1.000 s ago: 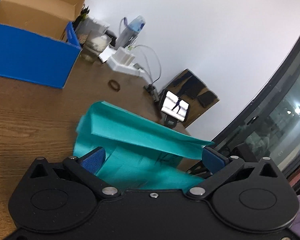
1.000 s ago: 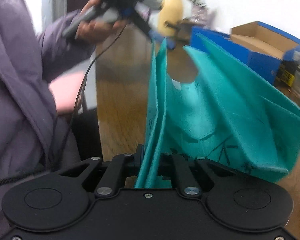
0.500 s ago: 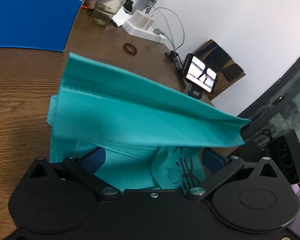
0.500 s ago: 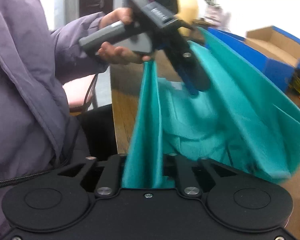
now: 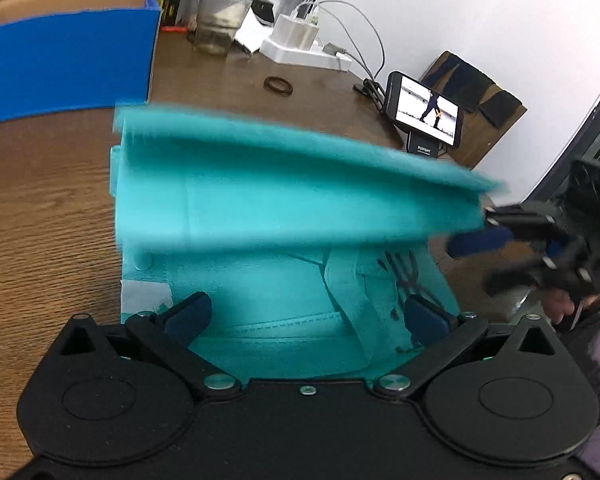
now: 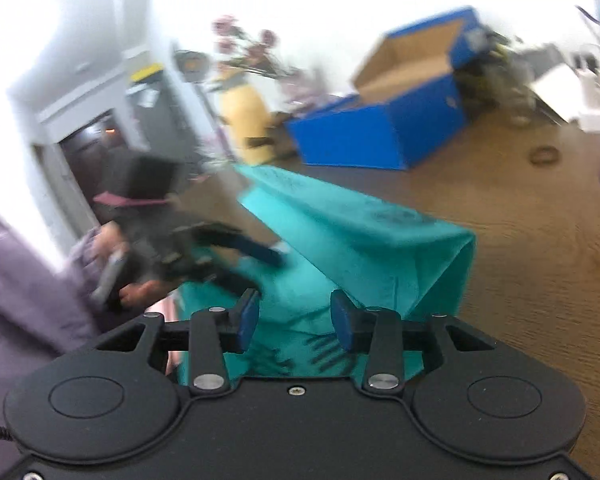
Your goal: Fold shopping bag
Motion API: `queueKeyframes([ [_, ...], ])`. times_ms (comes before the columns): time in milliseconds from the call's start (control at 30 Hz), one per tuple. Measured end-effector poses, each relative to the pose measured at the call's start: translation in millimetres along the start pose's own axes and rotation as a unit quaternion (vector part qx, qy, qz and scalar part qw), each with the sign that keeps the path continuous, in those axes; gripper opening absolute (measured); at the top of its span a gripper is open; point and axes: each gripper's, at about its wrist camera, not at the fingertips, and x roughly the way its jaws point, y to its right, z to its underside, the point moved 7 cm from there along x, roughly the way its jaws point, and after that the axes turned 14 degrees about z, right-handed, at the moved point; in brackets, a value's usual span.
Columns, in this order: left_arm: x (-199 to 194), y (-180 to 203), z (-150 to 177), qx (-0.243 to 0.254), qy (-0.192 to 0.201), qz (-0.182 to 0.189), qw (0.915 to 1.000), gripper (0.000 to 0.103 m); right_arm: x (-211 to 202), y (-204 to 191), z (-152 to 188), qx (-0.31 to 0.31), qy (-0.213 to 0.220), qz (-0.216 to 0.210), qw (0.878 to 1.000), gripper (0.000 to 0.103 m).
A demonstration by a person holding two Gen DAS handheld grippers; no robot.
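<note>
In the left wrist view a blue cardboard box (image 5: 64, 76) fills the 10 o'clock area of the wooden table (image 5: 40, 216), with a glass jar (image 5: 216, 20) and a white power strip (image 5: 300, 46) behind it toward 12. A dark ring (image 5: 278, 85) lies on bare wood just past the bag. The teal shopping bag (image 5: 284, 204) is spread over the table centre, its upper layer raised in a blurred fold that hides the far edge of the table. The left gripper (image 5: 306, 314) hovers over the bag's near part with its blue fingers (image 5: 190, 314) wide apart, holding nothing. At 2 o'clock a phone (image 5: 426, 110) stands on a holder with its screen lit. At 3 o'clock the right gripper (image 5: 488, 236) sits at the raised fold's end; blur hides whether it touches.

In the right wrist view a person's hand (image 6: 116, 276) at 9 o'clock carries the other tool, whose finger reaches onto the bag. The right gripper's own fingers (image 6: 246, 320) stand apart with cloth below them, gripping nothing. A yellow vase (image 6: 246, 120) with flowers stands at 11 o'clock.
</note>
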Motion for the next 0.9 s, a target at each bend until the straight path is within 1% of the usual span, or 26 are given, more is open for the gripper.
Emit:
queueKeyframes([
  [33, 0.6, 1.7, 2.0, 0.01, 0.004, -0.007, 0.9999, 0.103, 6.4, 3.3, -2.8, 0.009, -0.002, 0.02, 1.0, 0.043],
  [67, 0.7, 3.2, 4.0, 0.019, 0.008, -0.013, 0.9997, 0.103, 12.3, 6.9, -6.1, 0.019, -0.001, 0.04, 0.999, 0.046],
  [100, 0.7, 4.5, 6.0, 0.026, 0.013, -0.018, 0.9994, 0.103, 17.3, 11.0, -10.3, 0.031, 0.007, 0.062, 0.998, 0.05],
  [133, 0.6, 5.6, 7.9, 0.033, 0.018, -0.023, 0.999, 0.103, 22.1, 15.4, -14.5, 0.043, 0.014, 0.081, 0.996, 0.057],
  [200, 0.0, 7.5, 11.6, 0.044, 0.026, -0.033, 0.9981, 0.103, 32.7, 24.6, -22.5, 0.061, 0.022, 0.112, 0.992, 0.058],
  [233, -0.5, 8.2, 13.3, 0.05, 0.029, -0.035, 0.9977, 0.103, 41.7, 27.3, -25.3, 0.06, 0.018, 0.135, 0.989, 0.058],
  [267, -0.7, 9.0, 15.0, 0.055, 0.033, -0.037, 0.9973, 0.103, 49.2, 29.0, -27.3, 0.055, 0.013, 0.152, 0.987, 0.058],
  [433, 0.0, 11.4, 20.0, 0.075, 0.05, -0.052, 0.9946, 0.103, 73.8, 28.6, -31.7, -0.003, -0.011, 0.189, 0.982, 0.057],
  [600, 0.8, 11.1, 22.6, 0.095, 0.06, -0.074, 0.991, 0.103, 97.7, 28.4, -36.6, -0.061, -0.035, 0.225, 0.972, 0.059],
  [667, -4.5, 10.2, 22.8, 0.084, 0.057, -0.061, 0.9929, 0.103, 107.1, 28.4, -38.8, -0.084, -0.044, 0.239, 0.967, 0.059],
  [700, -10.5, 10.1, 21.9, 0.073, 0.053, -0.043, 0.995, 0.103, 111.7, 28.5, -39.9, -0.095, -0.049, 0.245, 0.963, 0.059],
  [733, -20.4, 12.1, 20.3, 0.064, 0.051, -0.015, 0.9965, 0.103, 115.3, 29.1, -40.3, -0.103, -0.051, 0.248, 0.962, 0.058],
  [767, -34.9, 17.4, 17.7, 0.063, 0.061, 0.017, 0.996, 0.103, 116.2, 30.1, -39.0, -0.104, -0.045, 0.244, 0.963, 0.058],
  [800, -50.9, 24.3, 13.3, 0.069, 0.082, 0.041, 0.9934, 0.103, 115.3, 29.5, -37.6, -0.107, -0.039, 0.244, 0.963, 0.058],
  [833, -68.2, 31.1, 7.3, 0.077, 0.112, 0.055, 0.9892, 0.103, 114.2, 28.0, -36.7, -0.106, -0.035, 0.248, 0.962, 0.058],
  [867, -84.9, 36.2, -0.2, 0.081, 0.146, 0.058, 0.9843, 0.103, 113.5, 25.7, -35.5, -0.106, -0.031, 0.255, 0.961, 0.058],
  [900, -97.4, 38.4, -7.7, 0.077, 0.178, 0.052, 0.9797, 0.103, 113.0, 22.5, -34.4, -0.107, -0.029, 0.26, 0.959, 0.058],
])
